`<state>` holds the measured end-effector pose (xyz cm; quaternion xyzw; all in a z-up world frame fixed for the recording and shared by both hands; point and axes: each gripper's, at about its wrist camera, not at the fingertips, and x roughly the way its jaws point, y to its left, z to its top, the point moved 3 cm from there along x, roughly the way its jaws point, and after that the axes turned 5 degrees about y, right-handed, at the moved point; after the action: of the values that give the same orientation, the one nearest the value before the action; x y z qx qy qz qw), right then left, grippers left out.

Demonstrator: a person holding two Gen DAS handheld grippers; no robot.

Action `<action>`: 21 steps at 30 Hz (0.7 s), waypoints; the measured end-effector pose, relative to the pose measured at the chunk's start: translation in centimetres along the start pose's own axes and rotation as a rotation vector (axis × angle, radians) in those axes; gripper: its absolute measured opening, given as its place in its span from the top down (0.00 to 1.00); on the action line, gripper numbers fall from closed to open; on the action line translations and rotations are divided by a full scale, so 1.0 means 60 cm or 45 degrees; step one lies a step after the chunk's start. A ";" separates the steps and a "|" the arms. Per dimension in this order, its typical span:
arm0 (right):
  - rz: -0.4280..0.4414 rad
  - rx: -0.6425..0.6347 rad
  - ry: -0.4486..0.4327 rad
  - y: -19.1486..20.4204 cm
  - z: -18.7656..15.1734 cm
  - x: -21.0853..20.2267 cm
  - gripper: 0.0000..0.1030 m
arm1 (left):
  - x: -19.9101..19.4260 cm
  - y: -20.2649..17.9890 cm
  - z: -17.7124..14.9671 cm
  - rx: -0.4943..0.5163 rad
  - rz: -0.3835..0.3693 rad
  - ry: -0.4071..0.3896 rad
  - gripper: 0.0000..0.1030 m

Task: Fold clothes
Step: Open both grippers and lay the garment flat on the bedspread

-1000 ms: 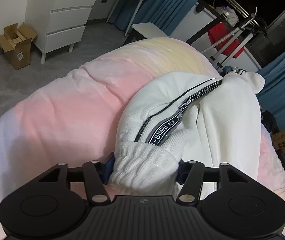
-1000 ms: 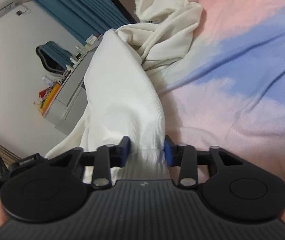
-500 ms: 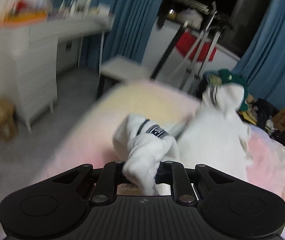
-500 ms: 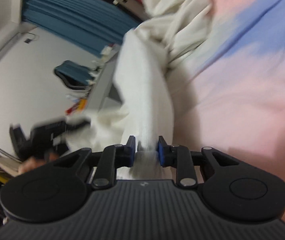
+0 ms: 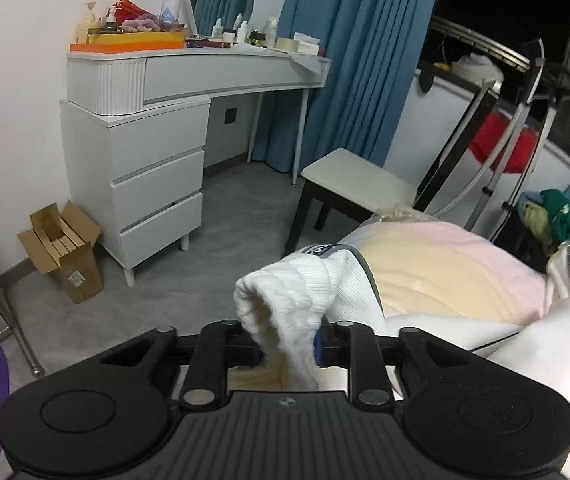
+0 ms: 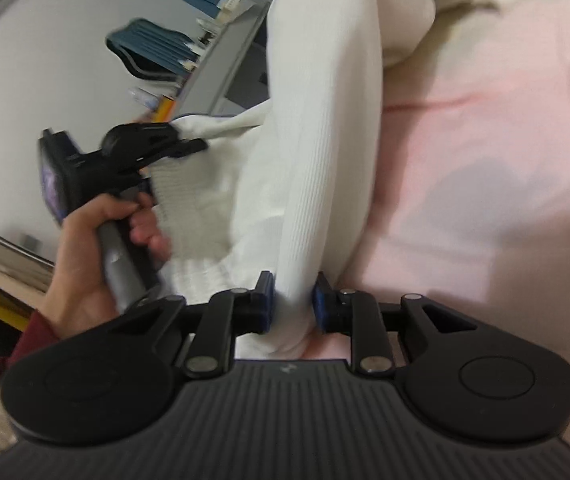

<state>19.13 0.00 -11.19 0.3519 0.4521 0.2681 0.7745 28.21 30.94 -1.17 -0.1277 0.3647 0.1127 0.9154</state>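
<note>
A white garment with a ribbed cuff (image 5: 285, 304) and a dark lettered stripe lies partly on the pastel duvet (image 5: 445, 272). My left gripper (image 5: 287, 350) is shut on the ribbed cuff and holds it up off the bed. My right gripper (image 6: 291, 306) is shut on another white fabric leg (image 6: 317, 152) of the same garment, stretched over the pink bedding (image 6: 485, 184). In the right wrist view the left gripper (image 6: 181, 144) shows at the left, held by a hand, with white cloth in it.
A white dressing table (image 5: 157, 128) with bottles stands at the left, a cardboard box (image 5: 65, 252) on the floor beside it. A white stool (image 5: 349, 184) and a drying rack (image 5: 505, 128) stand beyond the bed. Blue curtains (image 5: 349, 60) hang behind.
Both grippers have lifted and pulled their ends of the garment toward me. The left view swung up from the bed to the room. The left gripper has come into the right view.
</note>
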 end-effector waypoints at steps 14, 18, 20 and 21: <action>-0.439 -0.369 -0.324 -0.038 0.061 -0.252 0.20 | -0.243 -0.045 -0.132 0.183 -0.219 -0.075 0.04; -0.486 -0.424 -0.408 -0.055 0.062 -0.312 0.20 | -0.307 -0.098 -0.203 0.246 -0.325 -0.096 0.04; -0.496 -0.435 -0.444 -0.064 0.061 -0.335 0.20 | -0.332 -0.134 -0.244 0.259 -0.374 -0.113 0.04; -0.500 -0.441 -0.462 -0.069 0.061 -0.347 0.20 | -0.341 -0.156 -0.263 0.272 -0.406 -0.123 0.04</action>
<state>13.49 -18.88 -2.54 0.1628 0.3136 0.1192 0.9279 6.41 14.84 3.45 -0.0803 0.3056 -0.0672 0.9464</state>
